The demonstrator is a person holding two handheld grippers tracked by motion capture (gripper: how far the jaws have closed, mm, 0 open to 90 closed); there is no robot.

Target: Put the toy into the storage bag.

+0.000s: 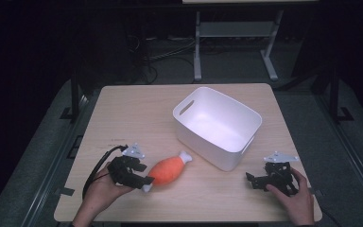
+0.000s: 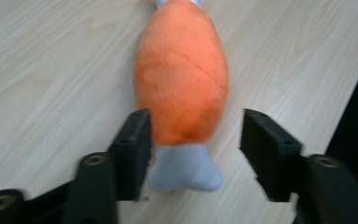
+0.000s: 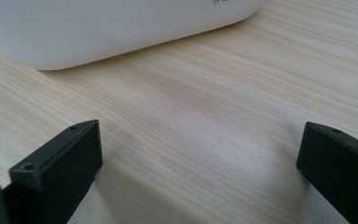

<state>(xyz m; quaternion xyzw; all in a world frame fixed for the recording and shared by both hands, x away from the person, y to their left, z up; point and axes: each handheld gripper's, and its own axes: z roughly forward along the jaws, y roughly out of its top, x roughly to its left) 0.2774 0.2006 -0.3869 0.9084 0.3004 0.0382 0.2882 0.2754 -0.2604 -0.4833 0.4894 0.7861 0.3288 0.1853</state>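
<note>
Near the front-left corner of the bench: the left gripper [image 1: 144,178] sits low over the wood, held in a hand [image 1: 105,189] that comes in from the front edge.
Toy: an orange plush drumstick [image 1: 169,170] with a pale bone end at each tip lies flat on the bench [image 1: 137,109], between the front-left corner and the tub, its long axis slanting toward the tub.
Left tongs: released; in the left gripper view the jaws stand either side of the toy's near end, one pad just beside the orange body [image 2: 182,74], the other well clear, nothing pressed.
Right tongs: released and empty; the right gripper [image 1: 256,181] rests near the front-right corner, its jaws spread wide over bare wood.
Tub: a white plastic tub [image 1: 216,125] with cut-out handles stands empty at mid-bench, toward the right edge.
Step in hand: judged to be closing on the plush for a lift into the tub.
Risk, off-centre bite: the toy sits nearer one jaw, so closing may shove it sideways, not clamp it.
Risk, end grip: pinching only the narrow bone end could let the fat body droop and slip out.
Risk, at the tub: a dangling toy may catch the near rim and fall outside.
</note>
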